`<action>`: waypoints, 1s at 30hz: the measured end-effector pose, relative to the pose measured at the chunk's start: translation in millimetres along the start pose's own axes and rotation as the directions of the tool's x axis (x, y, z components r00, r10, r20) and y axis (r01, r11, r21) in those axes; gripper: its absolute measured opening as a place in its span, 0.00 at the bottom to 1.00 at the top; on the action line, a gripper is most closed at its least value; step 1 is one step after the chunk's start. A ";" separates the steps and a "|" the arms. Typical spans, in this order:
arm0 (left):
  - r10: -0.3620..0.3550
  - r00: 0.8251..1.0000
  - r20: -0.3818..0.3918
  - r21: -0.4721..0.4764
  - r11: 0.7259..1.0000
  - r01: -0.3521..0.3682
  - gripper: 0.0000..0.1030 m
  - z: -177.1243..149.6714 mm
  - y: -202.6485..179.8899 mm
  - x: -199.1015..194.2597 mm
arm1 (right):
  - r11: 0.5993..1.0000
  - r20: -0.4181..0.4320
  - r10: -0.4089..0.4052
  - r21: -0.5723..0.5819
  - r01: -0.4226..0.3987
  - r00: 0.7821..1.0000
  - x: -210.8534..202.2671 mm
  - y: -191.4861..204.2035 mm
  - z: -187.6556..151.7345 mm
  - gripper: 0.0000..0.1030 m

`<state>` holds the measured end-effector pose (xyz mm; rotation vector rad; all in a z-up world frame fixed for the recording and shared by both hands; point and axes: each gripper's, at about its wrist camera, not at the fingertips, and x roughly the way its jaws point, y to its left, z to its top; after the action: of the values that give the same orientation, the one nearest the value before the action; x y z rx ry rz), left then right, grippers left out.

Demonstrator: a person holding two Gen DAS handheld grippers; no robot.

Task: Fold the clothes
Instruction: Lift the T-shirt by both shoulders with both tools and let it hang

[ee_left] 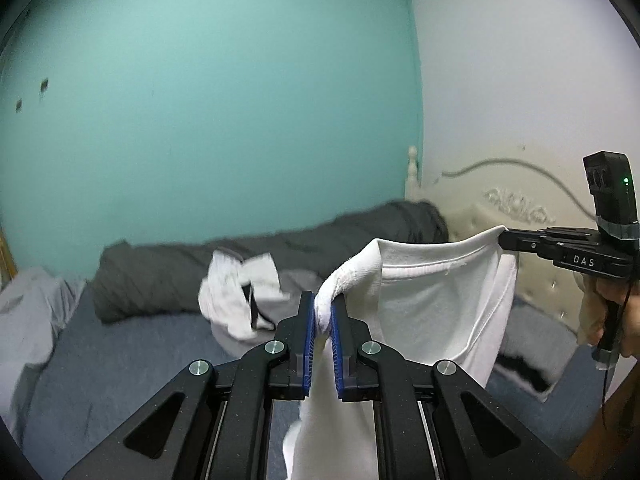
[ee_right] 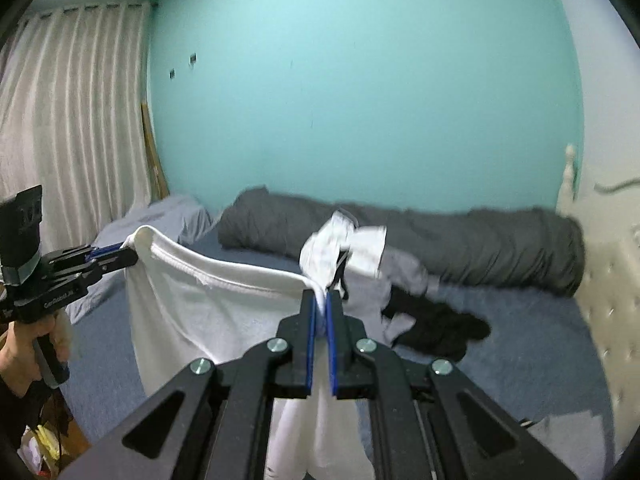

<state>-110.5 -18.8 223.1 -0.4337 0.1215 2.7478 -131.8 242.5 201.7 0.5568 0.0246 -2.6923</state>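
The left gripper (ee_left: 325, 312) has its blue-padded jaws closed down on a bunched corner of a white garment (ee_left: 436, 304), the cloth squeezed between the pads and trailing down below them. The right gripper (ee_right: 320, 304) likewise pinches the opposite corner of the same white garment (ee_right: 208, 304), with only a thin wedge of fabric between its pads. Between the two grips the garment's hemmed edge sags in a shallow curve, and the rest hangs freely in the air above the bed (ee_right: 520, 344). Seen from the left wrist, the right gripper (ee_left: 505, 240) reaches in from the side, a person's hand (ee_left: 616, 320) on its handle. On the blue-grey bedding behind lie a crumpled white-and-grey piece of clothing (ee_right: 344, 248), a black item (ee_right: 436, 328) and a rolled dark grey blanket (ee_right: 440, 236) along the teal wall (ee_right: 360, 100). A cream padded headboard (ee_left: 516, 208) stands at the right.
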 end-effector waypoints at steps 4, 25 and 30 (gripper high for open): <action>0.005 0.998 0.069 0.004 1.000 -0.006 0.07 44.0 -15.0 -43.7 | 0.999 0.081 -0.019 -0.030 0.022 0.997 -49.1 12.0 43.1 0.05; 0.041 0.971 0.236 0.060 0.997 -0.057 0.07 138.7 -84.4 -211.4 | 0.988 0.303 -0.068 -0.114 0.107 0.951 -232.8 61.1 148.9 0.05; 0.024 0.970 0.240 0.060 0.997 -0.039 0.07 130.5 -88.0 -234.7 | 0.989 0.307 -0.056 -0.117 0.096 0.950 -251.8 71.0 140.0 0.05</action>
<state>93.1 3.4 417.9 -0.0816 0.1562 2.7927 54.8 257.1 431.9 0.1006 0.1392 -2.7959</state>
